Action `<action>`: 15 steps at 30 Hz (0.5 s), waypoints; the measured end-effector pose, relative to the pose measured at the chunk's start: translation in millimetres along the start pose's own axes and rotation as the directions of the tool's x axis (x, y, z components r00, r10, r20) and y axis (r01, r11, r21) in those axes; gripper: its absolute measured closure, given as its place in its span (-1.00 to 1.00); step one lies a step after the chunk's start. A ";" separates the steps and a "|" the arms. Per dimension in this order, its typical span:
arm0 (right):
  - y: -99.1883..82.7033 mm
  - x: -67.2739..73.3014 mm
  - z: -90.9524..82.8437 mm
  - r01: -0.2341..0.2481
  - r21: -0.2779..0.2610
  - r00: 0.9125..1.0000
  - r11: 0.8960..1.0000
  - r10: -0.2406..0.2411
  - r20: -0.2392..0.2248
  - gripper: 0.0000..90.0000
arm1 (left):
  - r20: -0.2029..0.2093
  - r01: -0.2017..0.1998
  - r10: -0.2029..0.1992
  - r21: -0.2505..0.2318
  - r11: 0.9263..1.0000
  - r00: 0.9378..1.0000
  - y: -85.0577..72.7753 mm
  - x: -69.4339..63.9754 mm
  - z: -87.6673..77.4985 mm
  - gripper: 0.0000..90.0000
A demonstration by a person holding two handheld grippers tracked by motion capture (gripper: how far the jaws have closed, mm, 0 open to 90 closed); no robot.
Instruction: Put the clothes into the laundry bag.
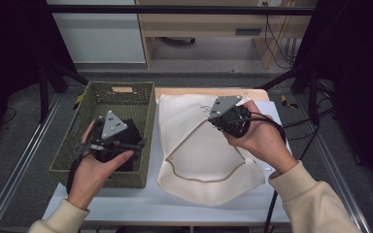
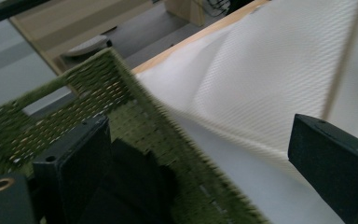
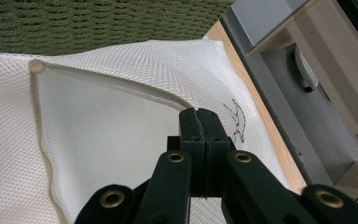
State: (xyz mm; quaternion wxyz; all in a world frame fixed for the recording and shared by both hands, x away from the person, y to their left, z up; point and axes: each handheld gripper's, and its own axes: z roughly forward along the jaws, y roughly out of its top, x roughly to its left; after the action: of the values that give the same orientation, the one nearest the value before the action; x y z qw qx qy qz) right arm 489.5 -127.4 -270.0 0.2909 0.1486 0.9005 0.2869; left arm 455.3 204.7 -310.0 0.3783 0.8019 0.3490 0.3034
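A white mesh bag (image 1: 199, 155) with a beige-trimmed opening lies on the table, right of a green woven basket (image 1: 102, 88). My right gripper (image 1: 218, 124) is shut on the bag's trimmed rim and holds it raised; in the right gripper view the jaws (image 3: 200, 116) meet on the mesh bag (image 3: 98, 116). My left gripper (image 1: 114, 145) hangs over the basket with its jaws wide open and nothing held. In the left gripper view the left gripper (image 2: 196, 140) straddles the basket's rim (image 2: 98, 74). A dark cloth (image 1: 130, 132) lies inside the basket, also seen below the left jaw as dark cloth (image 2: 135, 182).
The white tabletop (image 1: 126, 204) has a wooden strip (image 1: 199, 91) along its far edge. Metal rails (image 1: 24, 160) run along both sides. Beyond the table stand a cabinet (image 1: 97, 34) and a wooden desk (image 1: 199, 24), with cables on the floor at the right.
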 end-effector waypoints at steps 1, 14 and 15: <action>-0.1 -0.2 0.1 0.000 0.000 1.000 1.000 0.000 0.000 1.00 | -0.004 0.005 -0.005 0.015 1.000 1.000 -1.0 5.6 0.9 -0.86; 1.4 0.2 0.1 0.012 0.007 1.000 1.000 -0.012 -0.012 1.00 | -0.027 0.083 -0.080 0.133 0.988 0.996 -22.6 53.0 21.6 -0.87; 1.2 0.1 -0.1 0.011 0.006 1.000 1.000 -0.011 -0.013 1.00 | -0.028 0.086 -0.083 0.139 0.987 0.996 -23.9 55.5 22.9 -0.88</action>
State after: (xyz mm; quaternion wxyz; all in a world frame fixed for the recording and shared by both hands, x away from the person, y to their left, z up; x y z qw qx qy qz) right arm 489.4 -126.4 -269.3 0.2861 0.1425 0.9041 0.2836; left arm 496.4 250.7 -329.3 0.3298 0.8076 0.4073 0.2705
